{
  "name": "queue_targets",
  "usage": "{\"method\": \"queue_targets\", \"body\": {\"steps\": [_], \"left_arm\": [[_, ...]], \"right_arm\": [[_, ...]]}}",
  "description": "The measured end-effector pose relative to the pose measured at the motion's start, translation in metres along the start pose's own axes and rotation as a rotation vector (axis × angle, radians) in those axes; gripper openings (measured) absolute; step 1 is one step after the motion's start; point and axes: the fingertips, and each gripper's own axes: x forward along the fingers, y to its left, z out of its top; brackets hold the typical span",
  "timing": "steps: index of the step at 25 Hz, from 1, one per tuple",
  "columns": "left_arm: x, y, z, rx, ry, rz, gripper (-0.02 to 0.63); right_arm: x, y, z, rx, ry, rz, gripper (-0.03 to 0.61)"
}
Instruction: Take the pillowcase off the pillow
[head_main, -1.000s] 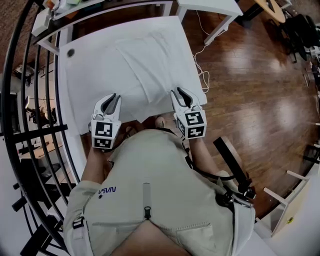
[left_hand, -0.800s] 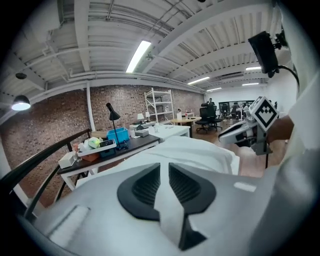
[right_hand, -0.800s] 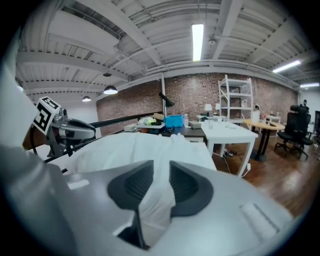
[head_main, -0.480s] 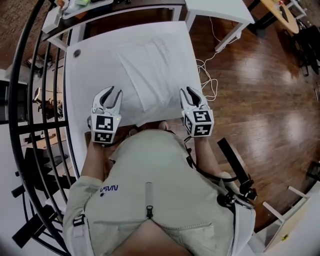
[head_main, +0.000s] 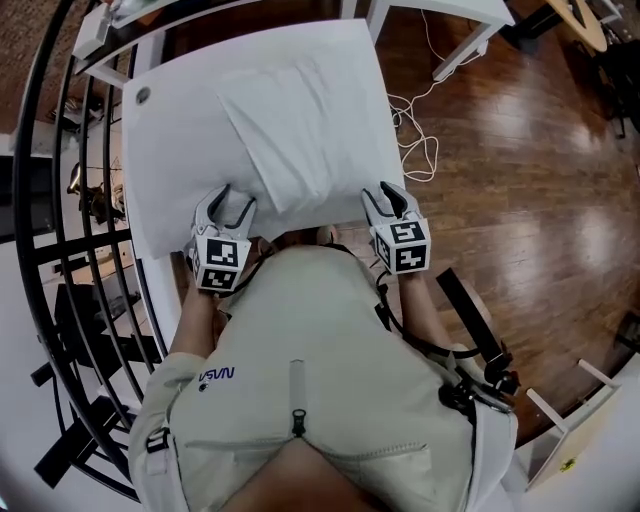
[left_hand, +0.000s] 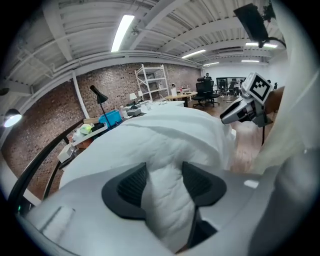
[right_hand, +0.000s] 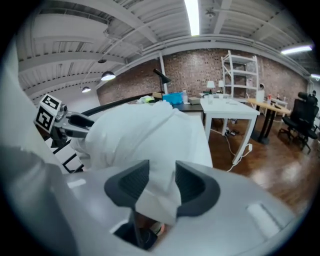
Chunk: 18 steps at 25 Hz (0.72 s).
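A white pillow in its pillowcase (head_main: 290, 130) lies on the white table (head_main: 165, 160), its near edge close to me. My left gripper (head_main: 228, 205) is at the pillow's near left corner. Its jaws have just been opening, and a bulge of white pillowcase (left_hand: 167, 195) fills the gap between the pads (left_hand: 131, 185). My right gripper (head_main: 388, 197) is at the near right corner. Its jaws have also just been opening, and a fold of pillowcase (right_hand: 160, 192) hangs between them. I see neither pair of pads pinching the cloth flat.
A black metal railing (head_main: 60, 200) runs along the table's left side. A small round dark thing (head_main: 142, 96) sits at the table's far left. White cables (head_main: 420, 150) lie on the wood floor to the right, near a white side table (head_main: 440, 15).
Both grippers moved forward and down from in front of the pillow to its near corners. Their jaws stand wider, and pillowcase cloth now sits between each pair.
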Motion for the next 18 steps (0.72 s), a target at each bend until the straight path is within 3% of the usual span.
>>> {"method": "queue_targets", "body": {"steps": [3,4,6,7,10,14,16,18], "left_arm": [[0.001,0.006,0.002,0.034,-0.009,0.048,0.158],[-0.001,0.009,0.005,0.036,-0.022,0.061,0.099],[-0.009,0.013,0.012,0.031,-0.058,0.079,0.042],[-0.013,0.017,0.017,0.031,-0.079,0.087,0.032],[-0.027,0.034,0.039,0.045,-0.142,0.116,0.023],[-0.037,0.06,0.044,-0.011,-0.175,0.157,0.02],[-0.038,0.067,0.035,-0.038,-0.156,0.145,0.02],[-0.035,0.059,0.023,-0.039,-0.124,0.098,0.023]], "right_arm": [[0.006,0.009,-0.007,-0.06,0.041,-0.035,0.151],[0.005,0.01,-0.006,-0.079,0.053,-0.057,0.131],[0.001,0.008,-0.002,-0.117,0.059,-0.11,0.07],[-0.003,0.005,0.001,-0.141,0.056,-0.144,0.009],[-0.014,-0.011,0.012,-0.198,0.05,-0.259,0.005],[-0.035,-0.06,0.017,-0.166,0.039,-0.448,0.005],[-0.036,-0.074,0.012,-0.139,0.047,-0.448,0.005],[-0.027,-0.071,0.003,-0.14,0.085,-0.389,0.005]]}}
